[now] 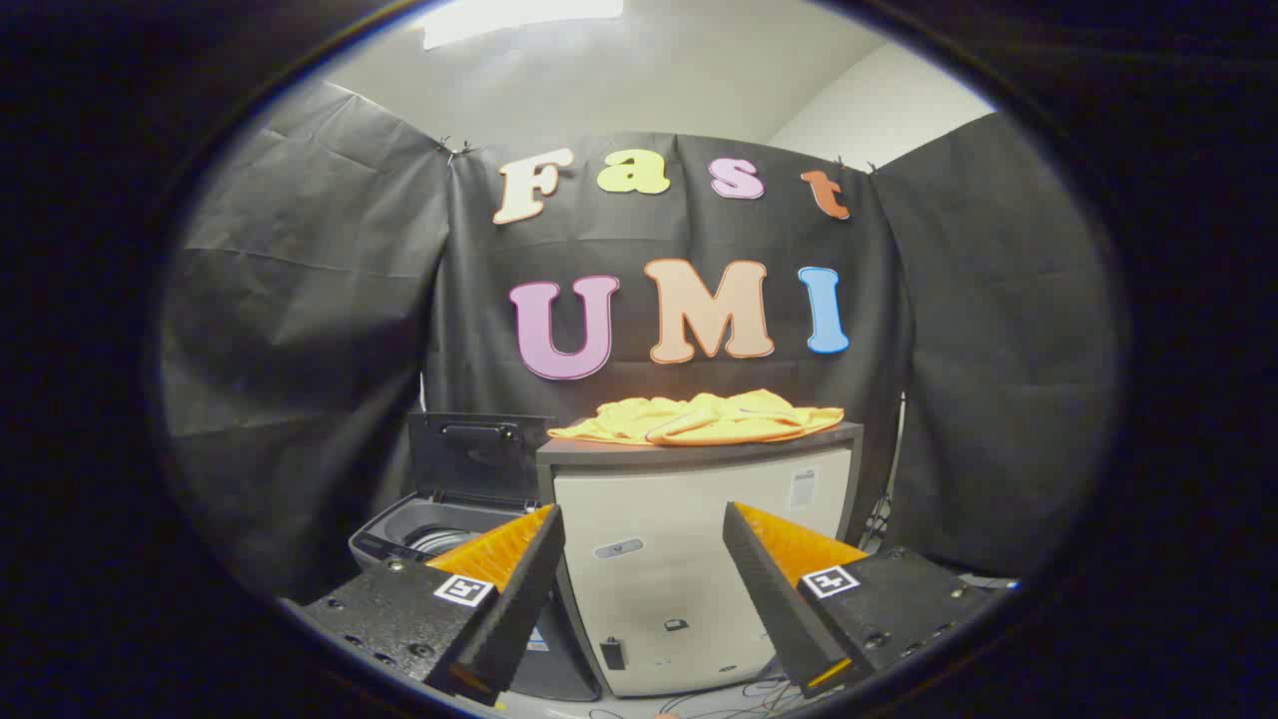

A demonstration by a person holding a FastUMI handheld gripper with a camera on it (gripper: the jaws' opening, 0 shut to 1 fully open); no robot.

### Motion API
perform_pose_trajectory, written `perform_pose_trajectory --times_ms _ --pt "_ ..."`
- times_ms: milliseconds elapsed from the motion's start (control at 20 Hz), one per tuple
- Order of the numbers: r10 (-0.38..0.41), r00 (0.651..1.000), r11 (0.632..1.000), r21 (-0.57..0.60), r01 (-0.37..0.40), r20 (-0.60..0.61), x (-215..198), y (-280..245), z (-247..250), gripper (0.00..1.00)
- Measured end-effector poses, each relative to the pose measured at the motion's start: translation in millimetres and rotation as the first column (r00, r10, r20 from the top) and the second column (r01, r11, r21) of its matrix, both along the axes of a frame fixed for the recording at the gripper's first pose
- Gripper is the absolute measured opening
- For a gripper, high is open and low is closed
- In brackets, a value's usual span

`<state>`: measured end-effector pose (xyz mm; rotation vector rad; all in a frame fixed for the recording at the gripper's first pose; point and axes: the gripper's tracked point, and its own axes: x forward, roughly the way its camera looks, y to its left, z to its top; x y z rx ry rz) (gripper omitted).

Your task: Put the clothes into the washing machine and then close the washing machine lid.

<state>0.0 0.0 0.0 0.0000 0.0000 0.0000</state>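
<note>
Hovering gripper (644, 514), jaws released, nothing held; yellow cloth (699, 417) lies far atop cream cabinet (689, 559); washing machine (439, 534) left, lid (474, 457) up.

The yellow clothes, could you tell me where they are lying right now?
In the gripper view, the yellow clothes lie atop the white cabinet, beyond the open gripper, beside the open washing machine.

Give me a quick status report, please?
Gripper open, jaws apart, holding nothing. Yellow clothes heaped on the cabinet beyond the jaws. Washing machine beside the cabinet, lid up. Nothing in the way.
</note>
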Motion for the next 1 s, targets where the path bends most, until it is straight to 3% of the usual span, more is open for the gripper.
perform_pose_trajectory --times_ms 1000 --pt "0.009 1.000 1.000 0.013 -0.009 -0.002 -16.4 2.8 -11.0 0.96"
